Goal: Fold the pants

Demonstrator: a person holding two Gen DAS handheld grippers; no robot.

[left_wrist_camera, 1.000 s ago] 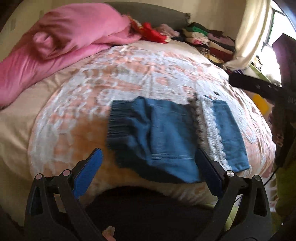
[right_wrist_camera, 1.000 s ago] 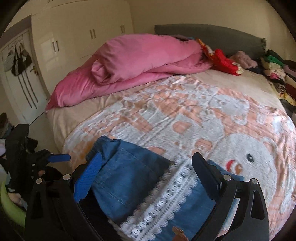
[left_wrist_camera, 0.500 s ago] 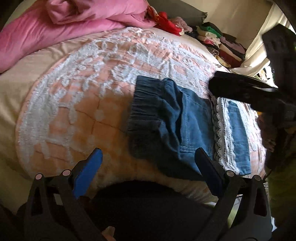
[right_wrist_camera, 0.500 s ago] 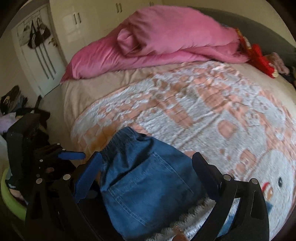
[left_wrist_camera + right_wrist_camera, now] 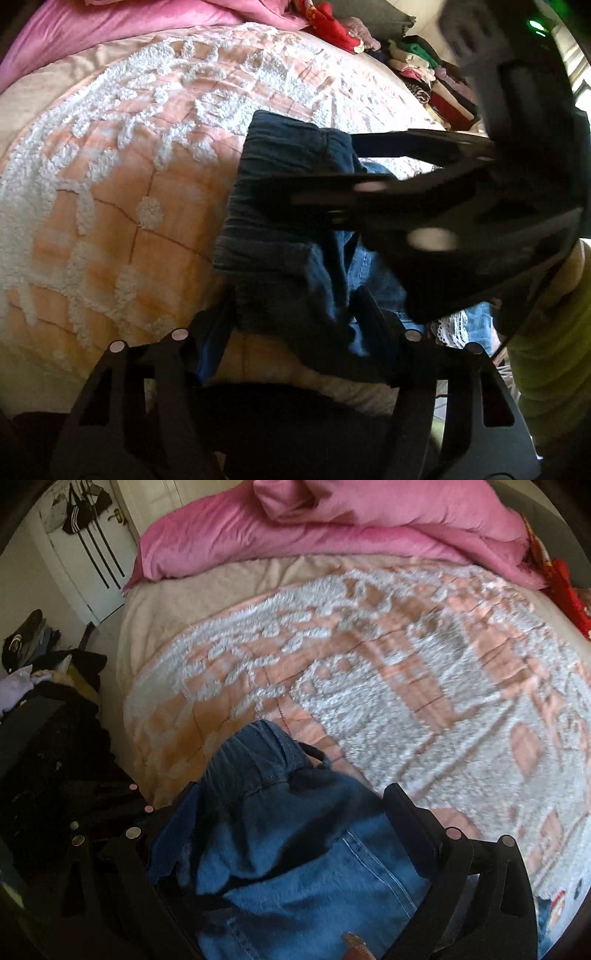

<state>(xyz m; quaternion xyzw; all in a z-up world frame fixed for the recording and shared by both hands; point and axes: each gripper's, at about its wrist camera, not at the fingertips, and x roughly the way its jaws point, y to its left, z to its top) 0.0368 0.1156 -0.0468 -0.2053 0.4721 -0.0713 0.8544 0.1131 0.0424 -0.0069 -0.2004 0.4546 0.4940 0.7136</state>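
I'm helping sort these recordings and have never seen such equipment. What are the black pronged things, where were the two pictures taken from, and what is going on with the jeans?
There is no robot here. A person holds a hand-operated tool in each hand, each with two fingers and a wide-angle camera looking forward along them. One picture comes from the left tool, the other from the right.

The left gripper shows at the bottom of its own picture; the big black shape crossing that view is the right gripper, seen from the side. The right gripper's own view shows its fingers spread on either side of the cloth.

On the peach and white blanket lie blue denim pants with a lace trim. A pink duvet is bunched further back. Both tools are at the waistband end, fingers apart around the denim; a firm grip is not visible.
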